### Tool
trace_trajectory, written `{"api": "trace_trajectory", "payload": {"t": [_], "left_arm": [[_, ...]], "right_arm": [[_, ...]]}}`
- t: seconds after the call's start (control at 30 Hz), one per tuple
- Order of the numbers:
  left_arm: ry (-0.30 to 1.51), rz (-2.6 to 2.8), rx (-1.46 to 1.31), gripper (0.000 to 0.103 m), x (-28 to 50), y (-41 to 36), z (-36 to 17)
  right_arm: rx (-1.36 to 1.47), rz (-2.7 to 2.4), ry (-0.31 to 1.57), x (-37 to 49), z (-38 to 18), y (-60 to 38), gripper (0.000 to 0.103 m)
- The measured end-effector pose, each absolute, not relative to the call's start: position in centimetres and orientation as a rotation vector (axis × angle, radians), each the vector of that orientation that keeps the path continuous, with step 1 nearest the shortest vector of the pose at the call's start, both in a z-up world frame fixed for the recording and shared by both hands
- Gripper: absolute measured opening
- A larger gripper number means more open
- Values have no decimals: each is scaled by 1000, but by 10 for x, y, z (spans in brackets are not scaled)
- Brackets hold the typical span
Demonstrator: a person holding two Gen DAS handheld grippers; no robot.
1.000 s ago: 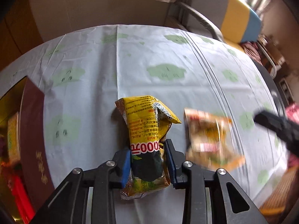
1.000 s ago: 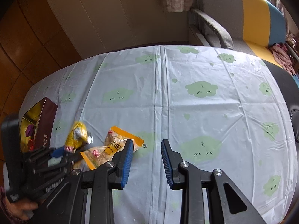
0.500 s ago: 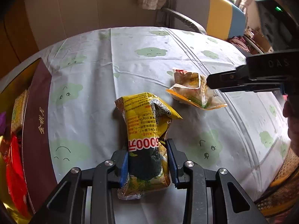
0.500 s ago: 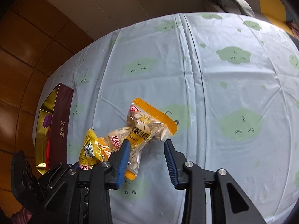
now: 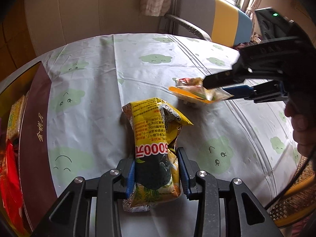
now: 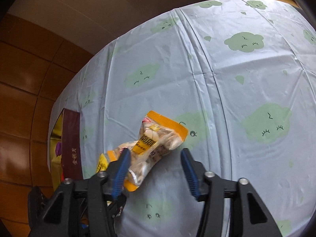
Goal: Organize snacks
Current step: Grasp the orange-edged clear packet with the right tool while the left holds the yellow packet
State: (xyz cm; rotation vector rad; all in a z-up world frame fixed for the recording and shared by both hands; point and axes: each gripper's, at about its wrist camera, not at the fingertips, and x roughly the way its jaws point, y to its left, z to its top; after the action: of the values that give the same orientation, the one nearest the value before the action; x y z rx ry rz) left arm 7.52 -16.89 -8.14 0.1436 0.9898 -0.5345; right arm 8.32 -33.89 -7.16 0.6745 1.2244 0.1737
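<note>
Two snack packets (image 5: 156, 148), perhaps one box (image 5: 37, 138)

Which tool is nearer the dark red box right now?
Left. The left tool, closed on the yellow snack bag, sits just beside the dark red box. The right tool, opening around the clear nut packet, is farther off.

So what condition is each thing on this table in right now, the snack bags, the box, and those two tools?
Yellow snack bag: sealed, crumpled, clamped in the left tool.
Left tool: closed on the yellow bag, jaws easing open.
Clear orange-edged bag: sealed, lying between the right tool's pads, not squeezed.
Right tool: jaws opening, wide apart.
Maroon box: open, packets inside.
Tablecloth: spread out, creased.
</note>
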Motion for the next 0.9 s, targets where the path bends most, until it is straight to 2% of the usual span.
{"api": "trace_trajectory", "payload": {"t": [0.1,0.37,0.43,0.47,0.5,0.57,0.9], "left_arm": [[992,-553,103,39,78,-164,-82],[973,-568,80,39,76,-159,-84],[970,-571,68,39,74,-155,-85],[968,-571,66,39,74,-154,-84],[965,-572,65,39,73,-152,-84],[960,-574,70,39,71,-152,-85],[946,-577,83,39,64,-150,-83]], "right_arm": [[697,151,1239,96,-76,-331,71],[687,106,1251,128,-76,-297,72],[624,89,1229,132,-74,-289,67],[602,80,1227,132,-74,-287,56],[551,67,1239,134,-75,-283,38],[449,73,1239,134,-71,-276,32],[-51,161,1241,79,-55,-278,30]]}}
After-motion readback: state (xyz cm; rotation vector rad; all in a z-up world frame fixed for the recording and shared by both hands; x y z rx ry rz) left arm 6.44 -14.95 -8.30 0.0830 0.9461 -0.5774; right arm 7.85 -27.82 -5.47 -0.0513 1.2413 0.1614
